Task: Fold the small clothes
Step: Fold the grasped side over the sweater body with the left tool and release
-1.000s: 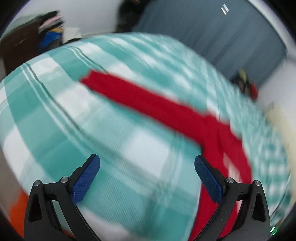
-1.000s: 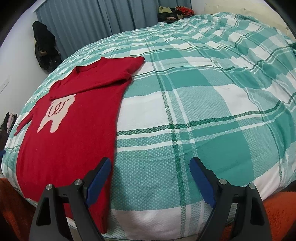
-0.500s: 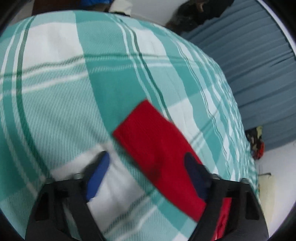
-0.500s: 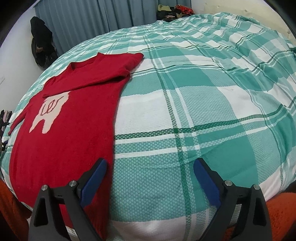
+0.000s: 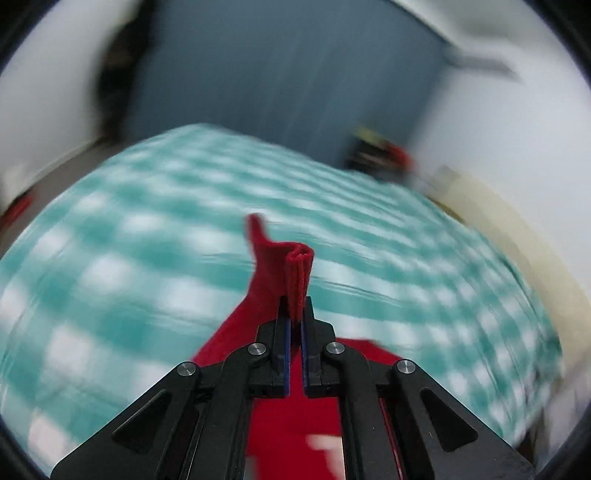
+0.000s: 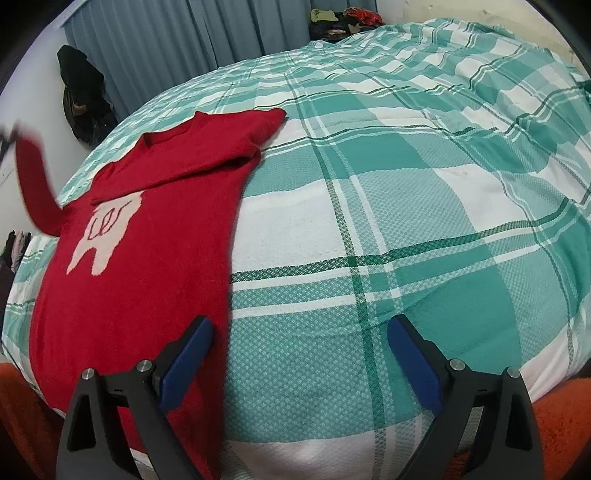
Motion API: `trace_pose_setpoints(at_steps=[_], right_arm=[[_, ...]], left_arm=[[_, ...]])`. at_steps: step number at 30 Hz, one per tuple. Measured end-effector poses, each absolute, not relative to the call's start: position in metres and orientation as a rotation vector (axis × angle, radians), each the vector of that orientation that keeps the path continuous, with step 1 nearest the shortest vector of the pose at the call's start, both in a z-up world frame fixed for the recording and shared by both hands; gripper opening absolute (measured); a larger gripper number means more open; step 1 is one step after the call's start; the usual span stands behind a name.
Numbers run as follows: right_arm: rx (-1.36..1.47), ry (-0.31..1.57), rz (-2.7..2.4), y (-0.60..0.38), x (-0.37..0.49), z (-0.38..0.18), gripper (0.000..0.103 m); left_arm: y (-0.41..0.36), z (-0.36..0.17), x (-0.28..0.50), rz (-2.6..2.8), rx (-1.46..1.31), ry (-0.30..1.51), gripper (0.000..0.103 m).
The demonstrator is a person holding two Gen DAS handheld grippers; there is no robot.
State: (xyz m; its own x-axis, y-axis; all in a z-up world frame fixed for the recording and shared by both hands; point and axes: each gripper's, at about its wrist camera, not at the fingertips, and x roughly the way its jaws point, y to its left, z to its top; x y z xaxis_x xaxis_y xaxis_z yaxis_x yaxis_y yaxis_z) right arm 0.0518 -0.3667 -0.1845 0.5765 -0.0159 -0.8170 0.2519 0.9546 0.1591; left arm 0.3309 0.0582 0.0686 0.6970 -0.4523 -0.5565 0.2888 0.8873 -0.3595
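Observation:
A small red sweater point(image 6: 140, 236) with a pale tooth-shaped motif lies flat on the left side of a bed; its right sleeve is folded across the chest. My left gripper point(image 5: 294, 314) is shut on the cuff of the left sleeve point(image 5: 297, 273), which stands up folded between the blue pads. In the right wrist view that sleeve point(image 6: 33, 184) hangs lifted at the far left edge. My right gripper point(image 6: 299, 354) stands open low over the bed's near edge, its left finger above the sweater's hem, nothing between its fingers.
The bed carries a teal and white checked cover point(image 6: 406, 206). Blue-grey curtains point(image 6: 177, 44) hang behind it, with a dark bag point(image 6: 81, 96) on the wall at left and a heap of clothes point(image 6: 343, 18) in the far corner. An orange rug point(image 6: 561, 424) shows below the bed.
My left gripper closed on the sleeve cuff and lifted it off the bed while the view swung up. The right gripper kept its place and stayed open.

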Motion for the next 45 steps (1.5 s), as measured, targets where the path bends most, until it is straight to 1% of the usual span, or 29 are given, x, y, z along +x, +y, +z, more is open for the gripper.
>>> trace_pose_setpoints(at_steps=[1,2,3,4,5,6,8,10,11,12,15,17,19,21,23,24,26,27,28,29,30,31,32,36,37,38,40,43,45], right_arm=[[0.276,0.945,-0.157,-0.367,0.051,-0.184,0.095],[0.281,0.944,-0.155,-0.368,0.051,-0.184,0.095],[0.287,0.944,-0.153,-0.369,0.050,-0.184,0.095],[0.293,0.943,-0.152,-0.370,0.050,-0.183,0.095],[0.304,0.942,-0.150,-0.372,0.049,-0.183,0.095],[0.313,0.941,-0.150,-0.373,0.049,-0.183,0.095],[0.336,0.936,-0.150,-0.378,0.047,-0.182,0.095],[0.359,0.931,-0.148,-0.382,0.044,-0.181,0.095],[0.366,0.928,-0.147,-0.384,0.043,-0.181,0.095],[0.370,0.923,-0.147,-0.385,0.042,-0.180,0.095],[0.388,0.882,-0.136,-0.388,0.043,-0.166,0.095],[0.419,0.856,-0.090,-0.388,0.054,-0.150,0.095],[0.481,0.857,0.019,-0.386,0.087,-0.134,0.094],[0.572,0.862,0.154,-0.382,0.138,-0.118,0.092],[0.647,0.877,0.223,-0.378,0.191,-0.112,0.080],[0.670,0.885,0.235,-0.376,0.212,-0.113,0.080],[0.690,0.928,0.239,-0.371,0.254,-0.123,0.075],[0.703,0.964,0.240,-0.369,0.277,-0.132,0.073],[0.721,0.990,0.241,-0.368,0.291,-0.140,0.067],[0.749,1.015,0.228,-0.368,0.305,-0.149,0.065],[0.774,1.047,0.210,-0.369,0.318,-0.159,0.065],[0.791,1.075,0.207,-0.371,0.328,-0.167,0.065],[0.805,1.100,0.200,-0.370,0.337,-0.175,0.064],[0.784,1.195,0.181,-0.354,0.358,-0.200,0.063],[0.768,1.201,0.193,-0.349,0.361,-0.203,0.045],[0.730,1.207,0.202,-0.341,0.365,-0.203,0.006],[0.623,1.169,0.178,-0.334,0.364,-0.188,0.007],[0.609,1.066,0.172,-0.343,0.335,-0.157,0.007],[0.543,1.076,0.112,-0.344,0.321,-0.156,0.007]], left_arm=[[0.028,0.069,0.330,-0.477,-0.229,0.699,0.008],[-0.015,0.057,0.329,-0.556,-0.200,0.751,0.029],[-0.038,0.044,0.329,-0.590,-0.185,0.797,0.049],[-0.064,0.020,0.326,-0.593,-0.164,0.864,0.080],[-0.074,0.004,0.322,-0.589,-0.154,0.894,0.080],[-0.083,-0.026,0.309,-0.598,-0.148,0.954,0.076],[-0.076,-0.058,0.294,-0.619,-0.183,1.034,0.062],[-0.041,-0.079,0.271,-0.583,-0.254,1.060,0.063],[-0.015,-0.085,0.263,-0.534,-0.285,1.058,0.067],[0.016,-0.092,0.256,-0.452,-0.310,1.057,0.068],[0.087,-0.110,0.249,-0.265,-0.334,1.091,0.069],[0.097,-0.114,0.251,-0.242,-0.307,1.102,0.069],[0.091,-0.116,0.251,-0.275,-0.238,1.093,0.069],[0.062,-0.120,0.254,-0.336,-0.137,1.082,0.070],[0.038,-0.129,0.260,-0.340,-0.036,1.065,0.070],[0.034,-0.133,0.268,-0.318,-0.015,1.063,0.070],[0.032,-0.142,0.285,-0.253,-0.039,1.057,0.069],[0.035,-0.145,0.291,-0.229,-0.069,1.052,0.065],[0.044,-0.149,0.291,-0.204,-0.106,1.050,0.052],[0.051,-0.153,0.294,-0.185,-0.151,1.057,0.043],[0.058,-0.156,0.296,-0.179,-0.196,1.063,0.031],[0.061,-0.158,0.295,-0.176,-0.218,1.059,0.024],[0.065,-0.160,0.295,-0.177,-0.234,1.054,0.020],[0.073,-0.163,0.293,-0.197,-0.268,1.055,0.018],[0.072,-0.164,0.293,-0.196,-0.266,1.055,0.018],[0.071,-0.164,0.293,-0.194,-0.261,1.054,0.018],[0.071,-0.165,0.292,-0.192,-0.258,1.050,0.018],[0.074,-0.165,0.293,-0.191,-0.283,1.051,0.017],[0.073,-0.167,0.293,-0.189,-0.282,1.050,0.017]])
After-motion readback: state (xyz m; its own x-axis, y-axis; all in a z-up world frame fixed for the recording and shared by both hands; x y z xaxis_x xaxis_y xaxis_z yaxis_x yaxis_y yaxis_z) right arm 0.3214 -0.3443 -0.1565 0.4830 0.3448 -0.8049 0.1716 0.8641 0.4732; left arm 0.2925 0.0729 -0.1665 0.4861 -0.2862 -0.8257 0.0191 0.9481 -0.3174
